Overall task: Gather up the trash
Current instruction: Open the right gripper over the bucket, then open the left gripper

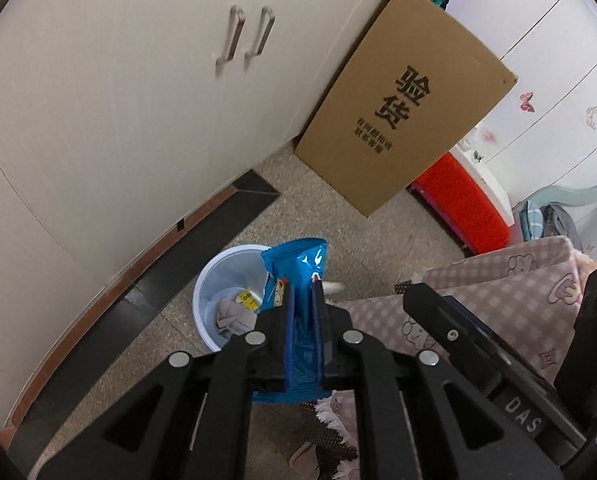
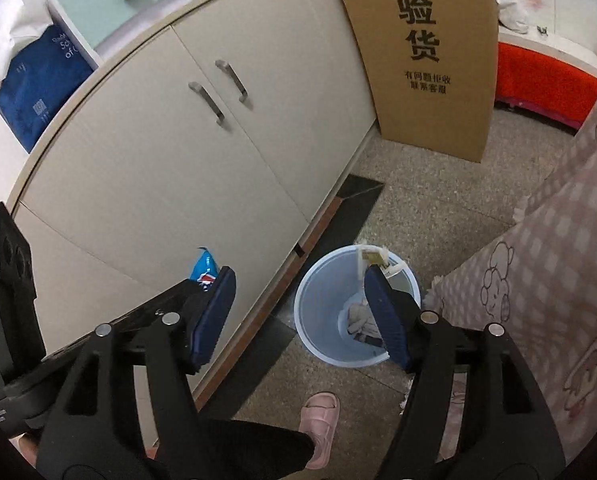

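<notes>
My left gripper (image 1: pixel 303 284) is shut on a blue snack wrapper (image 1: pixel 298 264), which sticks up past the fingertips. It hangs over the near rim of a white plastic bin (image 1: pixel 208 280) standing on the floor. Crumpled tissue (image 1: pixel 232 316) and a yellow scrap (image 1: pixel 248 298) lie inside. In the right wrist view my right gripper (image 2: pixel 298 276) is open above the same bin (image 2: pixel 318 320), with nothing between its pads. A small pale scrap with a yellow patch (image 2: pixel 368 258) shows just past the right fingertip; whether it touches the pad I cannot tell. The wrapper (image 2: pixel 204 266) peeks out behind the left finger.
A beige cabinet (image 2: pixel 158 160) with two metal handles runs along the left. A cardboard box (image 2: pixel 430 60) leans on it, and a red container (image 2: pixel 538 80) stands behind. A pink checked cloth (image 2: pixel 558 260) hangs on the right. A person's foot in a pink slipper (image 2: pixel 320 420) stands near the bin.
</notes>
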